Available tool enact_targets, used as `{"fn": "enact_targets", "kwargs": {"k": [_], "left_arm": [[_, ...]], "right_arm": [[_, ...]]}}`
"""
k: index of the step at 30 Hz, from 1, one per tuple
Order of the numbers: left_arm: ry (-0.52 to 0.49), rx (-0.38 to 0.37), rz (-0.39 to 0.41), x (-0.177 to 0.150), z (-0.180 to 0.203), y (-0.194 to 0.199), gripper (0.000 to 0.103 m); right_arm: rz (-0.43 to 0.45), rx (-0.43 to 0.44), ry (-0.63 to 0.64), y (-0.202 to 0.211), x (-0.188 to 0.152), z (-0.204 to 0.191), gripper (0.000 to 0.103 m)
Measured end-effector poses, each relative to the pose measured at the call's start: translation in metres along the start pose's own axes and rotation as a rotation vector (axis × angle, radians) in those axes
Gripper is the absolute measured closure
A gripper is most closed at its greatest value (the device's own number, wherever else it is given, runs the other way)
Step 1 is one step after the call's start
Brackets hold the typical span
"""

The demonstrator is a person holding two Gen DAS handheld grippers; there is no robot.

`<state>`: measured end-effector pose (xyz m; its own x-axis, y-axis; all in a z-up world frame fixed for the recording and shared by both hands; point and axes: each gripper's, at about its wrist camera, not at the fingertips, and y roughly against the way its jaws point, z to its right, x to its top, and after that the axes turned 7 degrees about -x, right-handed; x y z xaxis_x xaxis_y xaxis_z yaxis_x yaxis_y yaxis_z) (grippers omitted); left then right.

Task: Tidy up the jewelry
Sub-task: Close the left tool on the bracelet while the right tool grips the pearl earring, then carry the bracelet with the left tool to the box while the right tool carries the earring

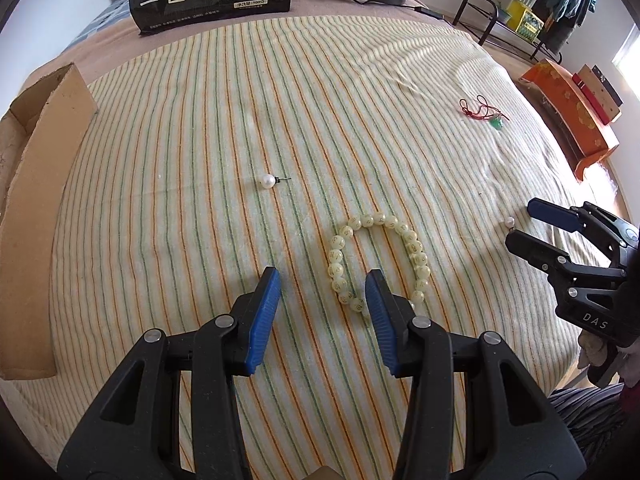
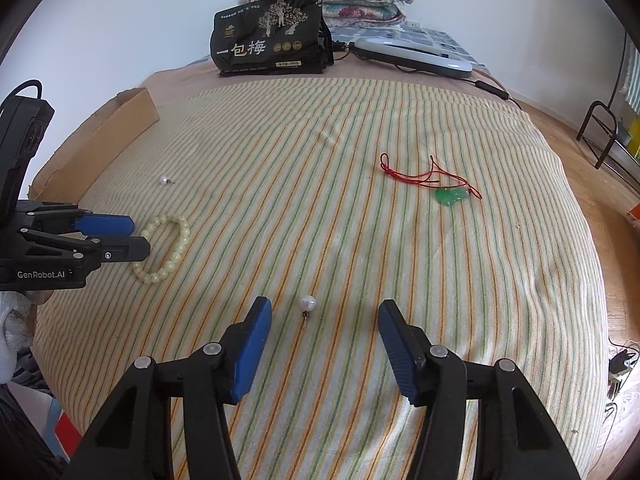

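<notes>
Left gripper low and level, jaws spread wide, blue pads facing each other, nothing between them; right gripper likewise low, jaws parted wide; a pale gloved hand just visible beneath the left one's body

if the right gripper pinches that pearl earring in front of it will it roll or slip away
The pearl earring is round and glossy, so it will probably slip between the pads unless squeezed dead centre. Its short post rests on the striped cloth, which should limit rolling. It looks tiny and light, so a nudge from the right gripper likely scoots it.
</notes>
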<state>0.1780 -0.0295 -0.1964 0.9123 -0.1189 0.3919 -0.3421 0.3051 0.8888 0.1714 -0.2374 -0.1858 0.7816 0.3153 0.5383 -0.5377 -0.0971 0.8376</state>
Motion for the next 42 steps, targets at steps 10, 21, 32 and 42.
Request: {"fn": "enact_targets", "kwargs": {"k": [10,21,32,42], "left_arm": [[-0.028,0.021,0.006,0.003,0.003,-0.008,0.058],[-0.045,0.023,0.036,0.007,0.007,-0.011,0.096],[-0.014,-0.017,0.085,0.01,0.008,0.011,0.098],[-0.029,-0.041,0.161,0.012,0.014,0.04,0.098]], "right_arm": [[-0.013,0.005,0.073,-0.007,0.002,-0.018,0.066],[-0.023,0.003,0.087,-0.01,0.005,-0.021,0.097],[-0.001,-0.007,0.081,0.001,0.011,-0.023,0.097],[0.058,-0.009,0.055,0.024,0.026,-0.028,0.097]]}}
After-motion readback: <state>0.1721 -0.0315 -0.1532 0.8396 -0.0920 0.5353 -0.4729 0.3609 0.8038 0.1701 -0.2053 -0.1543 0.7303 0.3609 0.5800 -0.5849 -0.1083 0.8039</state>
